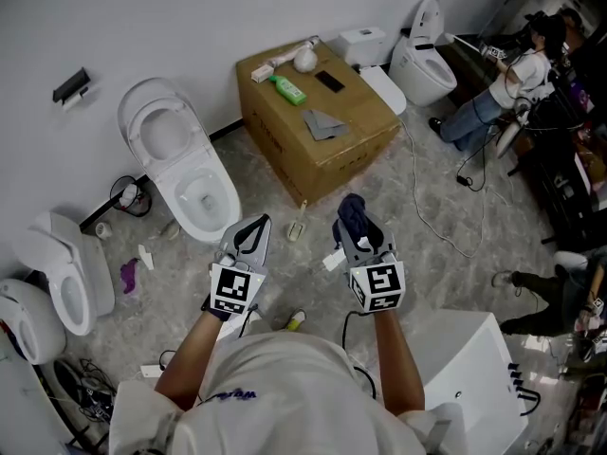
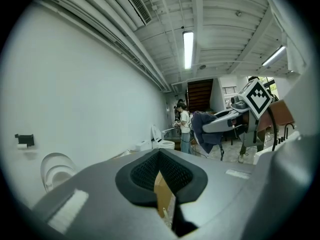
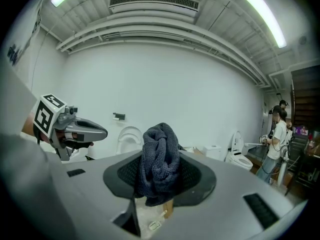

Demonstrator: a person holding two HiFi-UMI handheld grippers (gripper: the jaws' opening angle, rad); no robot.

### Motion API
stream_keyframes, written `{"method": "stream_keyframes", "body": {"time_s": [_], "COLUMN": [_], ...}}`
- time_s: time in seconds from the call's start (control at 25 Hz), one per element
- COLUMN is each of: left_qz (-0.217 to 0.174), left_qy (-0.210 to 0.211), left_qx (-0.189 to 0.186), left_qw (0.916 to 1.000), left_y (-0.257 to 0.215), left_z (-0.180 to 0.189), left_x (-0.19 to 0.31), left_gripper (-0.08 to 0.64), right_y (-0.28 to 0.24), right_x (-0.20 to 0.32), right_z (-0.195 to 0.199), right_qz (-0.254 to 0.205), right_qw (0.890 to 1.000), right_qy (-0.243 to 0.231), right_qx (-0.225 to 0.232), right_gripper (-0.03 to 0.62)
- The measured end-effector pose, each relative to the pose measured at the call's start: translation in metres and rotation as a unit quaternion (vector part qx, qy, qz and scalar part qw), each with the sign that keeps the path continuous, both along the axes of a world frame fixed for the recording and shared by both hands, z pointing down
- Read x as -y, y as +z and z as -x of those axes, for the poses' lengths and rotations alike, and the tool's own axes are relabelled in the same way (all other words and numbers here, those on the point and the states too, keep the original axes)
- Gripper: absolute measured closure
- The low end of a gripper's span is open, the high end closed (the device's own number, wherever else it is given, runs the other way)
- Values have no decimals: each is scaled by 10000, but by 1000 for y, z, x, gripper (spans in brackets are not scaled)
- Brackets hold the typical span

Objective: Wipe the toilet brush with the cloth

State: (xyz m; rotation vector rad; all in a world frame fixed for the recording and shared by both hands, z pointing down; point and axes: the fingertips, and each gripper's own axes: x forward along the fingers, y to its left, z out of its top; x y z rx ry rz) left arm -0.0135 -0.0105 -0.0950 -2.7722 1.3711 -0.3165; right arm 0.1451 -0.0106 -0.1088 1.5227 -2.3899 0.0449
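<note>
Dark blue knitted cloth (image 3: 160,159) is bunched in the right gripper (image 1: 358,227), whose jaws are clamped on it. The wad covers the jaw tips, and how far it hangs below them cannot be made out. Beside it but not touching it, the left gripper (image 1: 254,230) has its jaws pressed together with nothing between them. Through the slit under its pads only a sliver of the cardboard box (image 1: 322,150) shows. On top of that box, well apart from both grippers, lies a white round-headed thing with a thin handle, seemingly the toilet brush (image 1: 303,59), too small to tell more. Near it lie a green bottle (image 1: 287,90) and a grey folded piece (image 1: 323,123).
</note>
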Motion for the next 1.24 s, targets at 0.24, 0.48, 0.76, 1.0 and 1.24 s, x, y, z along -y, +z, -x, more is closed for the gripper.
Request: {"method": "stream_keyframes", "body": {"time_s": [0.24, 0.48, 0.76, 1.0, 1.24], "left_qz": [40, 44, 258, 538, 228], "left_qy": [-25, -54, -141, -90, 115], "left_qx": [-19, -20, -400, -692, -393], "left_qw": [10000, 10000, 9988, 9961, 9989], "left_y": [4, 5, 4, 13, 9], "left_z": [5, 9, 20, 6, -18], "left_x": [-1, -1, 1, -4, 11], "left_gripper": [560, 560, 560, 560, 560], "right_y": [3, 5, 6, 20, 27], "right_x": [3, 3, -2, -12, -13], "right_z": [8, 12, 15, 4, -16], "right_qz": [21, 55, 100, 282, 290], "right_qw": [9999, 9999, 9999, 9995, 9993], "right_qy": [-74, -63, 0, 6, 64], "right_qx": [-78, -117, -67, -119, 207], "right_gripper": [443, 443, 443, 442, 442]}}
